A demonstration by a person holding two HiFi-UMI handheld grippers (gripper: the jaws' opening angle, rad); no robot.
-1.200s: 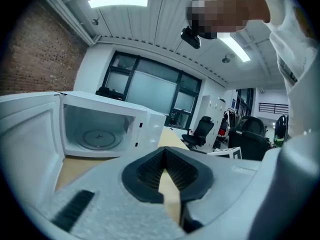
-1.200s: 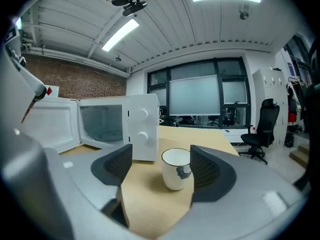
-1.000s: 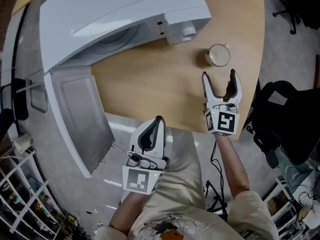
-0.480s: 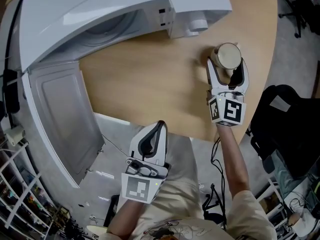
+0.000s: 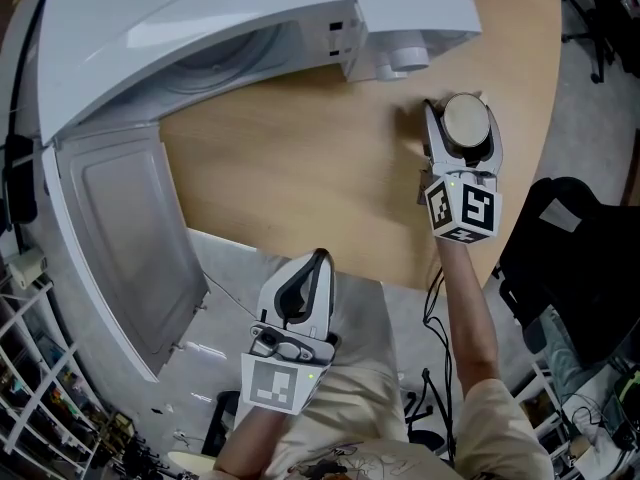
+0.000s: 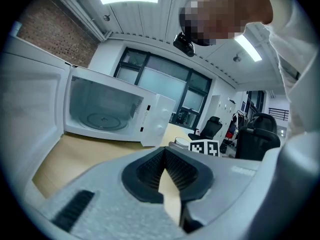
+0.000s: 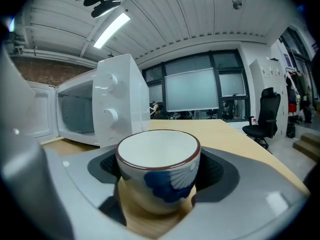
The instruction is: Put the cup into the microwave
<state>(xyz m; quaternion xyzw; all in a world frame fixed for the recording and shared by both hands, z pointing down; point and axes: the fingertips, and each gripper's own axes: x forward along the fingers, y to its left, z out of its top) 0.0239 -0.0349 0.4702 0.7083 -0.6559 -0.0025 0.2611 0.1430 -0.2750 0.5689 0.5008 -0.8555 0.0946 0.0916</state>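
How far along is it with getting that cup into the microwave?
Done: the microwave door hangs open. In hand: the right claw has its jaws either side of the cup, just closing, with no clear grip yet; the cup stands on the table. Left: grip it, lift it, set it inside.

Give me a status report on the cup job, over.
Left tongs shut, empty. Right tongs have just been closing round cup, not yet clamped. Cup upright on table. Microwave door open, nothing in between.
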